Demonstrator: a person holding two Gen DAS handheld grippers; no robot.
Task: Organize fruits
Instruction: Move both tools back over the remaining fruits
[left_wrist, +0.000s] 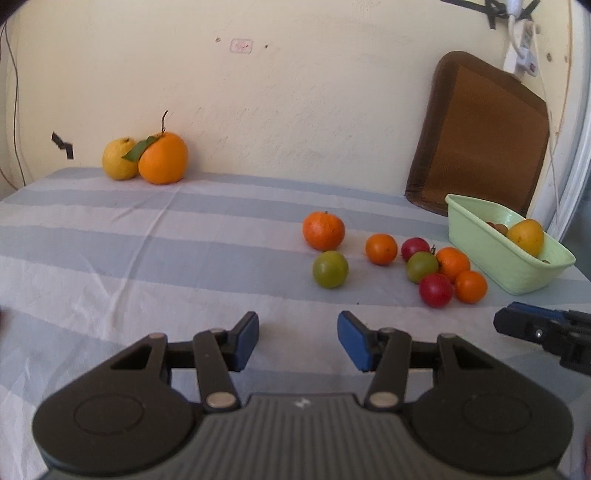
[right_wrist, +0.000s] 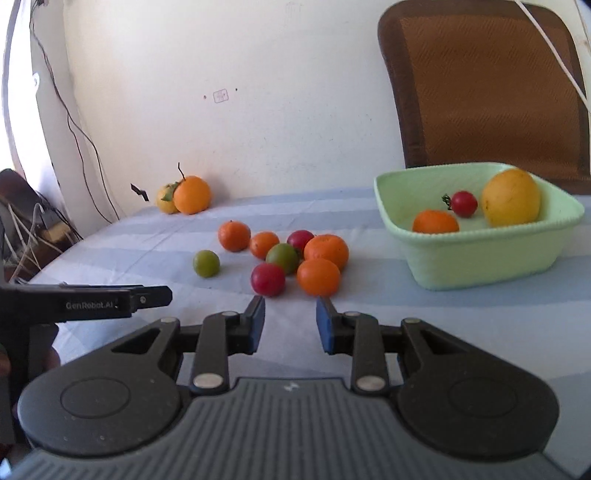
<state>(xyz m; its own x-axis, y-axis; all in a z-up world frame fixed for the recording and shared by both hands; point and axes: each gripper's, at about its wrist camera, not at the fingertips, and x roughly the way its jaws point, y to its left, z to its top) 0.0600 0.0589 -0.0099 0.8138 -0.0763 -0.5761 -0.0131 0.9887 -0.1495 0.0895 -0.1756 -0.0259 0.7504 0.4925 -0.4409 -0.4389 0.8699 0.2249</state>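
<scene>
The left claw (left_wrist: 298, 339) gapes wide, holding and touching nothing above the striped bench (left_wrist: 147, 258). The right claw (right_wrist: 290, 323) stands open too, empty, its pads just short of a red fruit (right_wrist: 267, 279) and an orange (right_wrist: 318, 277).

Brown chair (right_wrist: 491, 92) behind striped tablecloth (left_wrist: 147, 258).

Both wrist views look low across the desk (left_wrist: 110, 240) toward the far wall; the right one sits nearer the green basin (right_wrist: 480, 254). Both share the loose fruit cluster (left_wrist: 424, 266).
</scene>
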